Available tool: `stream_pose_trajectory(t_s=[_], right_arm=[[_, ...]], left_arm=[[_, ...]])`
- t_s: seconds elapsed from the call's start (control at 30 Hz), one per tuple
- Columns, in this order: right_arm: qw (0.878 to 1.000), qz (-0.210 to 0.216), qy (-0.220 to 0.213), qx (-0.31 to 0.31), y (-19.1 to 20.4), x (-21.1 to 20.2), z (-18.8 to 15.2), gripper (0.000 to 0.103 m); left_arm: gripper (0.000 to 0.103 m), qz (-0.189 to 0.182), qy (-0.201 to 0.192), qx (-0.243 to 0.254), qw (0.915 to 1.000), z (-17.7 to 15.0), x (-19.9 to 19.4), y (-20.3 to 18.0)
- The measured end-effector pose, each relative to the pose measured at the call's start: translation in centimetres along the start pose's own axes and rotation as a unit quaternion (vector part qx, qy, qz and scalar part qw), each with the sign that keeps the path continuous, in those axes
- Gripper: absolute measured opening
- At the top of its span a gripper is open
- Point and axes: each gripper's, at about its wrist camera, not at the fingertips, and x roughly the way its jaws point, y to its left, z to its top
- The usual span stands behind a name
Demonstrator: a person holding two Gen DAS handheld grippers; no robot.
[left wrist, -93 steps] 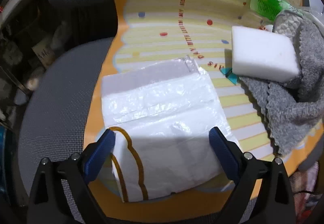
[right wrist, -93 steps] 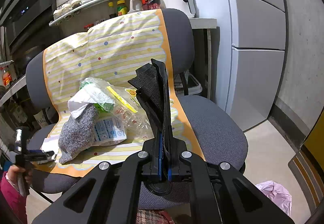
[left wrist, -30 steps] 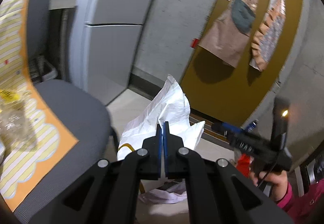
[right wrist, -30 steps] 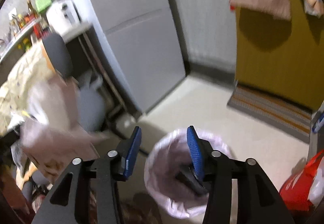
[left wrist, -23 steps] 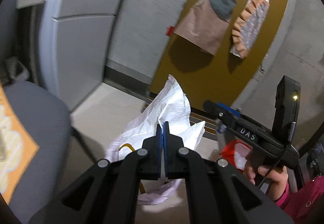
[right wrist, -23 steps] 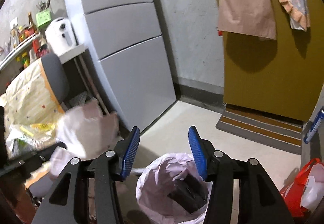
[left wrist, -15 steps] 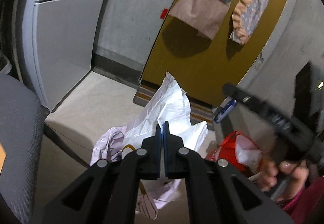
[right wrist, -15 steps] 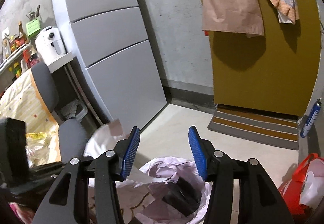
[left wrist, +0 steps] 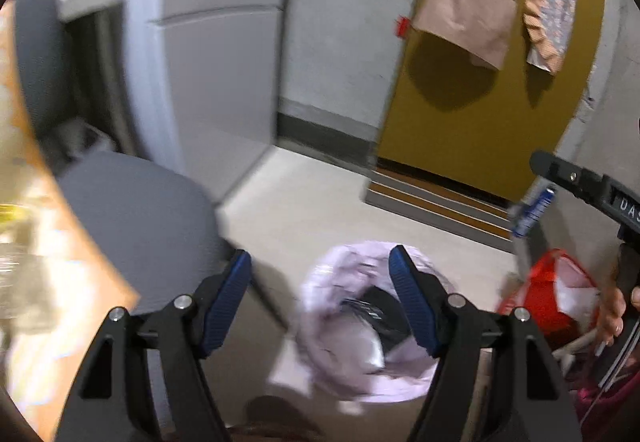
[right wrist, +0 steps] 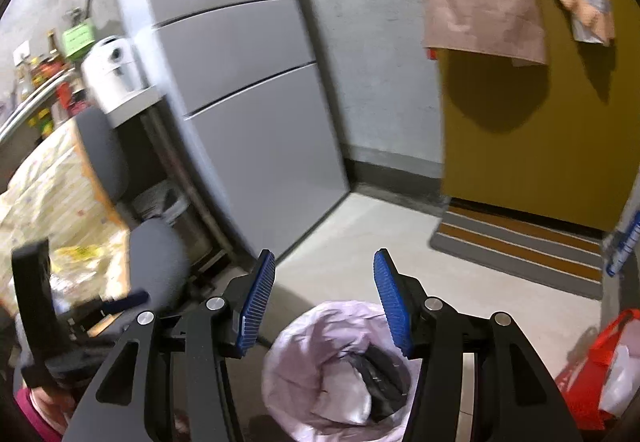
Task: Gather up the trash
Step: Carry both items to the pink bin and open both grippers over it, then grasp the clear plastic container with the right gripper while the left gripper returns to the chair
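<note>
Left-wrist view. To the left of our left gripper point(left wrist: 320, 302), the grey mesh office chair point(left wrist: 136, 210) carries a yellow-striped cloth with an orange border point(left wrist: 52, 274); blurred clear wrappers point(left wrist: 16, 234) lie on it, well apart from the jaws. The jaws have just been opening and now stand wide, with nothing pressed between the blue ribbed pads point(left wrist: 228, 302). Below and between them sits the bin lined with a pale lilac plastic bag point(left wrist: 320, 290). Inside it lie a crumpled white plastic bag point(left wrist: 360, 346) and a flat black item point(left wrist: 380, 306) under the right pad. Right of the jaws stand a red plastic bag point(left wrist: 548, 294) and the other gripper's black handle in a hand point(left wrist: 612, 314).

Right-wrist view. Left of our right gripper point(right wrist: 324, 302), the same chair point(right wrist: 156, 262) and cloth point(right wrist: 48, 182) show littered wrappers point(right wrist: 76, 254), and the left tool's black body appears at the lower left. The right jaws stand about half open and hold nothing. Directly beneath them is the lined bin point(right wrist: 292, 346), with the white bag point(right wrist: 344, 398) beside the black item point(right wrist: 380, 374). The red bag point(right wrist: 592, 374) lies to the far right.

Progress, as we judge it: two pieces of trash are already in the bin. Wrappers on the chair remain to be collected, so the task looks partly done. How many pieces are left we cannot tell through the blur.
</note>
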Motion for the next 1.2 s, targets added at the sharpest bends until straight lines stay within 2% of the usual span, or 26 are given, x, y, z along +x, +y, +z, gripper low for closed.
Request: stream_pose_trajectory(t_s=[0.1, 0.2, 0.27, 0.5, 0.63, 0.8, 0.93, 1.03, 1.2], right_arm=[[0.999, 0.034, 0.016, 0.003, 1.6, 0.4, -0.5, 0.053], [0.997, 0.065, 0.034, -0.015, 4.0, 0.7, -1.0, 0.053], [0.995, 0.083, 0.047, -0.037, 6.1, 0.8, -1.5, 0.053], [0.979, 0.151, 0.084, -0.109, 13.4, 1.3, -2.9, 0.053], [0.964, 0.193, 0.092, -0.158, 18.0, 1.4, -3.8, 0.062], [0.94, 0.233, 0.089, -0.234, 25.0, 1.7, -4.6, 0.069], [0.921, 0.256, 0.075, -0.285, 29.6, 2.2, -5.2, 0.07], [0.909, 0.26, 0.071, -0.319, 32.5, 3.3, -5.8, 0.07], [0.896, 0.268, 0.072, -0.346, 35.7, 5.5, -6.5, 0.07]], left_arm=[[0.07, 0.051, -0.018, -0.01, 0.9985, -0.6, -3.2, 1.8], [0.07, 0.104, -0.023, -0.027, 0.994, -2.5, -6.4, 3.9], [0.07, 0.123, -0.025, -0.038, 0.9913, -3.5, -8.0, 4.7], [0.07, 0.204, -0.038, -0.112, 0.9717, -8.4, -14.1, 9.4], [0.076, 0.263, -0.039, -0.156, 0.9512, -10.7, -17.7, 12.3], [0.078, 0.329, -0.047, -0.211, 0.9192, -12.2, -22.2, 16.8], [0.078, 0.357, -0.056, -0.242, 0.9003, -12.8, -24.8, 19.5], [0.079, 0.364, -0.061, -0.261, 0.8919, -13.2, -26.0, 21.0], [0.078, 0.367, -0.06, -0.269, 0.8883, -13.1, -26.0, 22.1]])
